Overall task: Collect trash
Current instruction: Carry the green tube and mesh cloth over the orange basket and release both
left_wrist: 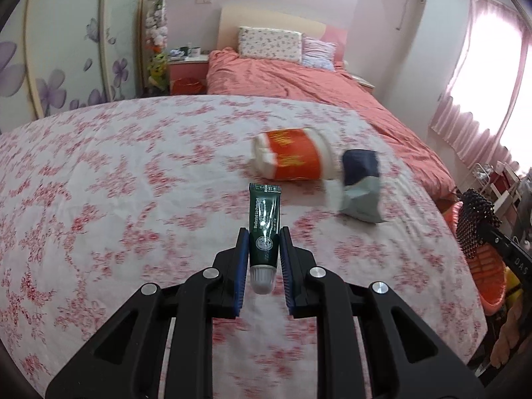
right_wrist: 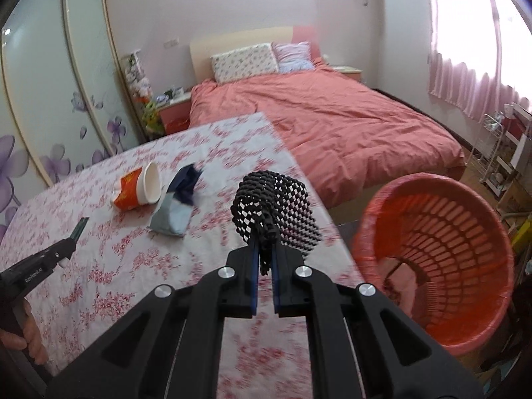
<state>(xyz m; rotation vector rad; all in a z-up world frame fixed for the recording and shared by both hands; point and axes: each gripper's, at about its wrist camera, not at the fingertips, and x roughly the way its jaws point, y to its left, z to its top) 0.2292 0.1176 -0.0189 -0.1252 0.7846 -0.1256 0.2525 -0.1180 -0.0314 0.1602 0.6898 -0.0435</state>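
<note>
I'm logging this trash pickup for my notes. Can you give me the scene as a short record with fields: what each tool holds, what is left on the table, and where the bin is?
left tool: shut on a dark green tube, cap toward the camera
right tool: shut on a black mesh piece
left on table: a tipped red and white paper cup; beside it a crumpled blue and grey wrapper
bin: orange slotted basket, off the table's right edge, tilted toward the right wrist camera
basket contents: unclear

Dark green tube [left_wrist: 264,224], orange basket [right_wrist: 442,259] — red-flowered white tablecloth [left_wrist: 133,183].
</note>
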